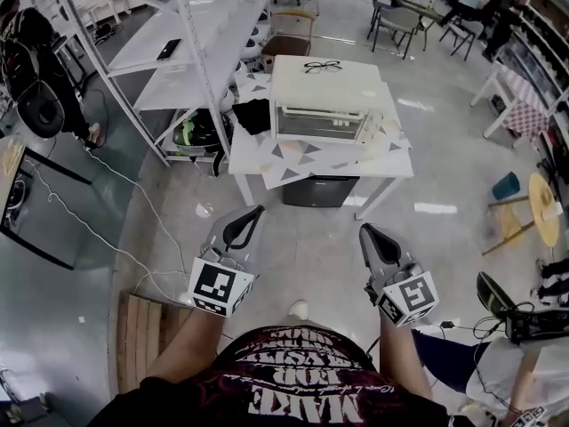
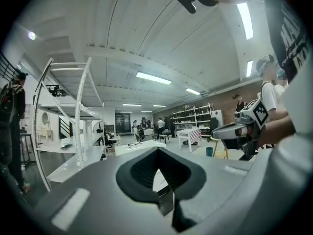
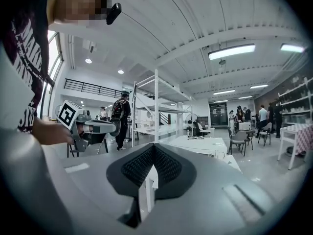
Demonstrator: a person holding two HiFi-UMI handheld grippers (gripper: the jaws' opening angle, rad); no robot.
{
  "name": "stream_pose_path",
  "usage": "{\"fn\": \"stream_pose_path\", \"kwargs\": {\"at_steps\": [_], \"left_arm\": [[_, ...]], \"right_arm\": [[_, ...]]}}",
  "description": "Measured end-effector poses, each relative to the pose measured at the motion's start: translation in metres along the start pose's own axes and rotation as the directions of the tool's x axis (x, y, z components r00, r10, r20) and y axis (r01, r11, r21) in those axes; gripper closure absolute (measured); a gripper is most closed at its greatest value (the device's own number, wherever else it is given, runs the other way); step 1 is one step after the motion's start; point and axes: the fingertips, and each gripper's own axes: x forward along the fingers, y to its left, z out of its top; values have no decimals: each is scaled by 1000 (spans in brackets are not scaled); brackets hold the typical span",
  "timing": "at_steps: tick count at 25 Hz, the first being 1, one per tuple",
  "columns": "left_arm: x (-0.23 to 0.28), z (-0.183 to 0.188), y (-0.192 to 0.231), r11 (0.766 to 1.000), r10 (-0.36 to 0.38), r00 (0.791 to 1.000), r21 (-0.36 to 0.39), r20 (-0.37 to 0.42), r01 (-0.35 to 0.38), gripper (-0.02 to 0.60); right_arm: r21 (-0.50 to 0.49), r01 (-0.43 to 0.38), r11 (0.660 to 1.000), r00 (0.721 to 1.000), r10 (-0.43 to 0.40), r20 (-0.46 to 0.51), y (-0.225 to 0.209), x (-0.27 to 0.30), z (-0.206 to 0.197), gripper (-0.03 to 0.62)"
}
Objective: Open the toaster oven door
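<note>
Here, one toaster oven [image 1: 322,105] is sitting on one white table [image 1: 391,163], door shut, with one pair of glasses [image 1: 322,66] lying on top. The left gripper [image 1: 252,213] and right gripper [image 1: 367,231] are hovering well apart from it, both with jaws pressed together on nothing. Only the head view is showing the oven's front. Each gripper view is showing the other gripper sideways.

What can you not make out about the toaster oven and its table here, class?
- Head view: toaster oven door handle, too small and seen steeply from above.
- Head view: dark box under the table, mostly hidden by the tabletop.
- Left gripper view and right gripper view: toaster oven front, hidden behind the left gripper and right gripper bodies.
</note>
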Motion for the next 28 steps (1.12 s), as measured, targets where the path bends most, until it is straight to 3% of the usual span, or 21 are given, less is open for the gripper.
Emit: {"fn": "stream_pose_path", "kwargs": {"at_steps": [10, 28], "left_arm": [[40, 9, -15, 998, 19, 1000, 57, -15, -19, 575], [60, -2, 3, 999, 25, 999, 37, -32, -24, 576]], "right_arm": [[33, -10, 999, 999, 9, 31, -52, -1, -7, 567], [89, -54, 995, 999, 53, 12, -60, 28, -24, 568]]}}
